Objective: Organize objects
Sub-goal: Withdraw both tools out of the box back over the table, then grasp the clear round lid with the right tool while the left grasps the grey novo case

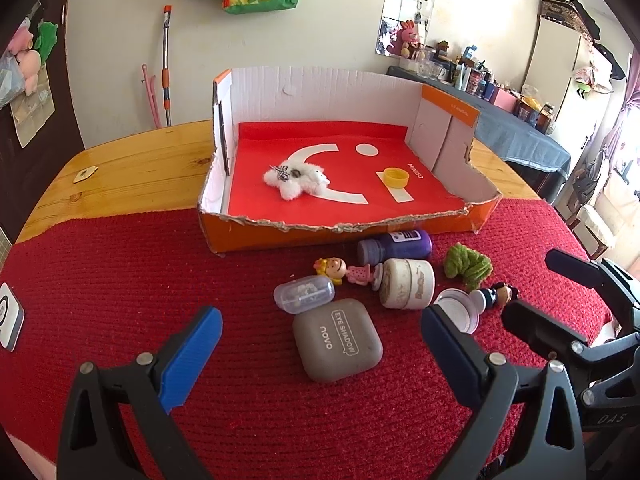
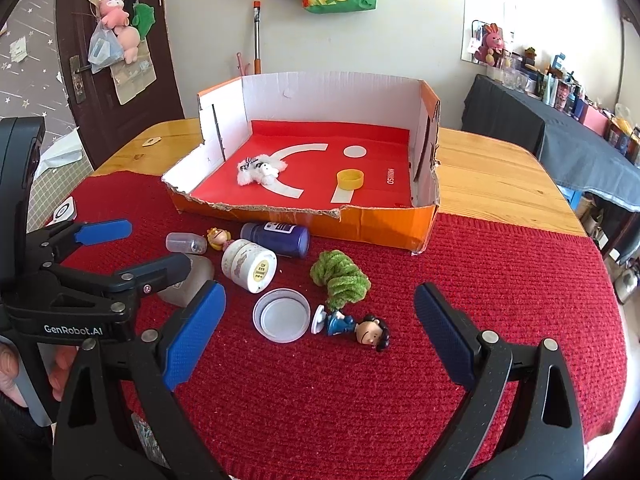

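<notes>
An orange cardboard box (image 1: 344, 236) (image 2: 376, 224) with a red lining holds a white fluffy toy (image 1: 298, 178) (image 2: 260, 170) and a yellow cap (image 1: 396, 178) (image 2: 350, 179). In front of it on the red cloth lie a grey eye-shadow case (image 1: 338, 340), a clear capsule (image 1: 304, 293) (image 2: 186, 243), a cream jar (image 1: 408, 284) (image 2: 248, 266), a purple bottle (image 1: 396, 245) (image 2: 276, 238), a girl figurine (image 1: 340, 271), a green fuzzy toy (image 1: 468, 265) (image 2: 340, 276), a white lid (image 1: 458, 314) (image 2: 282, 315) and a boy figurine (image 1: 498, 295) (image 2: 356, 328). My left gripper (image 1: 320, 344) is open around the case. My right gripper (image 2: 320, 324) is open around the lid and boy figurine.
The red knitted cloth (image 2: 500, 288) covers the near part of a wooden table (image 1: 132, 172) (image 2: 492, 172). A small white device (image 1: 10, 316) (image 2: 64, 210) lies at the cloth's left edge. A dark-covered side table (image 2: 560, 132) with clutter stands at the right.
</notes>
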`<state>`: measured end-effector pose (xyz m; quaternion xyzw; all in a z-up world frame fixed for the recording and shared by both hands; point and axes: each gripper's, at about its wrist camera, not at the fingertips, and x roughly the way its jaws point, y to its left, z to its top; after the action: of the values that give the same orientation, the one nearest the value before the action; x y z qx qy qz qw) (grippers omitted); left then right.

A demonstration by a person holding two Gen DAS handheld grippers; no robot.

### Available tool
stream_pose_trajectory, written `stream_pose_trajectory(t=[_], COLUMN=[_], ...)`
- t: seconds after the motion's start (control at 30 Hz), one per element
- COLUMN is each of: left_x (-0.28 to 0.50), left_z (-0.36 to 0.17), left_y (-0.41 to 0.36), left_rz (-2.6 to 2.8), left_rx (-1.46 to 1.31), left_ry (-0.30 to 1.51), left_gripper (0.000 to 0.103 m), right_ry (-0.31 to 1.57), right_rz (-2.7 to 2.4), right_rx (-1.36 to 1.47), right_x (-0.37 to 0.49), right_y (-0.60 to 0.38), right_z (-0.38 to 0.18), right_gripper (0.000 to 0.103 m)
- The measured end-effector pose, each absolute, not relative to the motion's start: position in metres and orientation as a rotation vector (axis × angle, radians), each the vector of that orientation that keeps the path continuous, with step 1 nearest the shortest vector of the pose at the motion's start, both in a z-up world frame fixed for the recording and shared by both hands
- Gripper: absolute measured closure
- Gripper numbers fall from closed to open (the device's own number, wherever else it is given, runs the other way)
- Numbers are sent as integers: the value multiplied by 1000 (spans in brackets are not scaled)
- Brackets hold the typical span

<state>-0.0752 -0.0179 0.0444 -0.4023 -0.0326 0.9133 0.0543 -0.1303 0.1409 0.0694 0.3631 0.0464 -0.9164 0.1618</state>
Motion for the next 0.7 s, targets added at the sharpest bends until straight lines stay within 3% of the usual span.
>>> stream_pose_trajectory(t=[0.33, 0.4, 0.57, 0.7], left_x=[-62, -60, -56, -57], left_z=[36, 34, 32, 28], left_y=[-19, -19, -18, -17], left_rz=[2756, 2750, 2735, 2716], left_rx=[-1242, -1246, -1246, -1257], left_ry=[-131, -142, -158, -168], left_gripper=[2, 2, 2, 3], right_ry=[91, 82, 71, 67], right_rz=[-2605, -2603, -2566, -2526], right_rx=[1044, 1049, 1085, 1119], right_x=[-115, -114, -113, -115], right_y=[146, 148, 148, 144], right_z=[60, 58, 50, 41], right_gripper=[7, 12, 43, 53])
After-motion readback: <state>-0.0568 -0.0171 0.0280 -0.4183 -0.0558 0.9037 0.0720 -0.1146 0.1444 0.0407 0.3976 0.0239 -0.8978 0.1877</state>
